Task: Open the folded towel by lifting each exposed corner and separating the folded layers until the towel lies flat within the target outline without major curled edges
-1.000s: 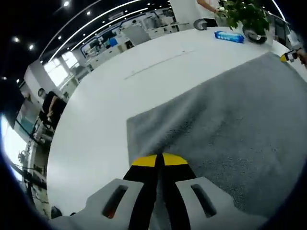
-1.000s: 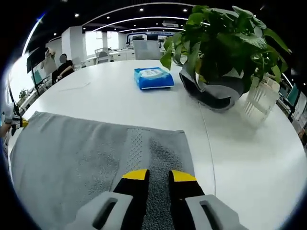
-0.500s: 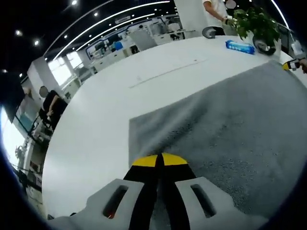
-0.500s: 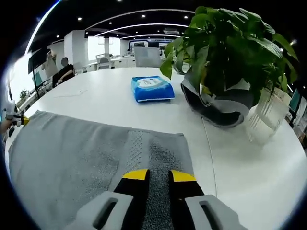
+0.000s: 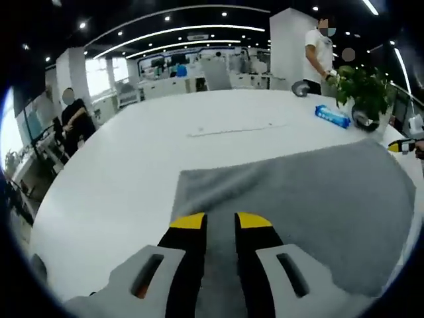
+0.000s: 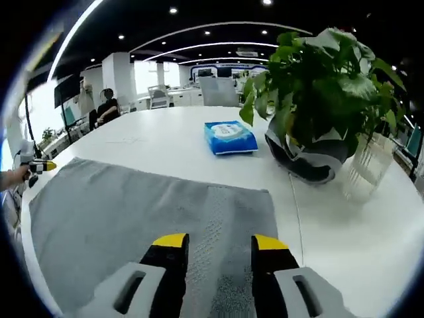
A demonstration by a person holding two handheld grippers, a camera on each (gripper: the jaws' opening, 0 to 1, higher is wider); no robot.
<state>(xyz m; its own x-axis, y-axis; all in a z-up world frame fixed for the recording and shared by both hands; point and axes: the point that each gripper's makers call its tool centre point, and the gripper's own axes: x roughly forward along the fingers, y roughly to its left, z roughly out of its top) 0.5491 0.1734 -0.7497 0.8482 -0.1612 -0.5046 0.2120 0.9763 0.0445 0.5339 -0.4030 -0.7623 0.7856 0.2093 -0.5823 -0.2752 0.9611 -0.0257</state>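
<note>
Left claw [image 5: 220, 220] at bottom centre, jaws spread, grey towel [image 5: 298, 199] under and between the tips, not gripped. Right claw [image 6: 214, 242] same: spread, over towel's woven band near its edge. Towel lies flat on white table [image 5: 132, 159], spread wide, no curls seen. Blue wipes pack [image 6: 230, 137] upper centre beside plant [image 6: 318, 86]; label unreadable.

The grey towel [image 5: 298, 212] runs off the left gripper view's lower edge, its near corners hidden.
</note>
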